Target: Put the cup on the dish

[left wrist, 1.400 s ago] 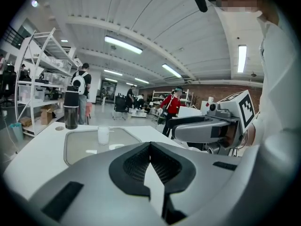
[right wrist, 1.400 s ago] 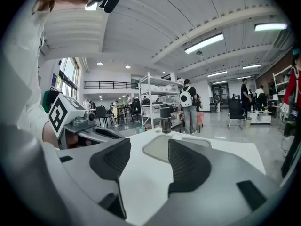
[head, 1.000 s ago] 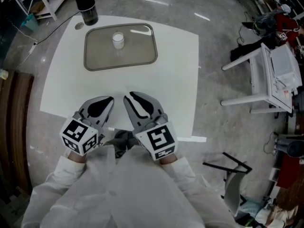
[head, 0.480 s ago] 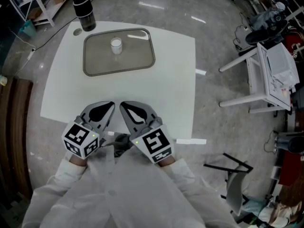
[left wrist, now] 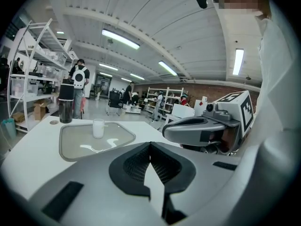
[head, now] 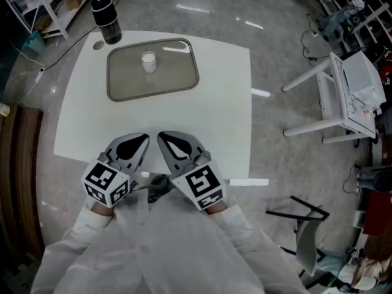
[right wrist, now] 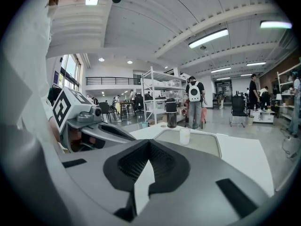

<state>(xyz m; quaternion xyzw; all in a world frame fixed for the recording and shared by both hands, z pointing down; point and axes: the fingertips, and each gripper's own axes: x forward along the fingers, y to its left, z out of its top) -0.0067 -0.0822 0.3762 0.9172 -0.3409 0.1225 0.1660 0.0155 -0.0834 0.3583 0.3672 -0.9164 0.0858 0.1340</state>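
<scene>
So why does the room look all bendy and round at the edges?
Left gripper view and right gripper view: wide-angle lenses curve the ceiling and blacken the picture corners. Head view: milder bending, with white glare streaks on the shiny floor and on the dish.

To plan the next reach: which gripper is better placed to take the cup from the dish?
Left, barely. The cup on the dish stands ahead of both, a little more in line with the left gripper than the right gripper. Both are shut and empty.
</scene>
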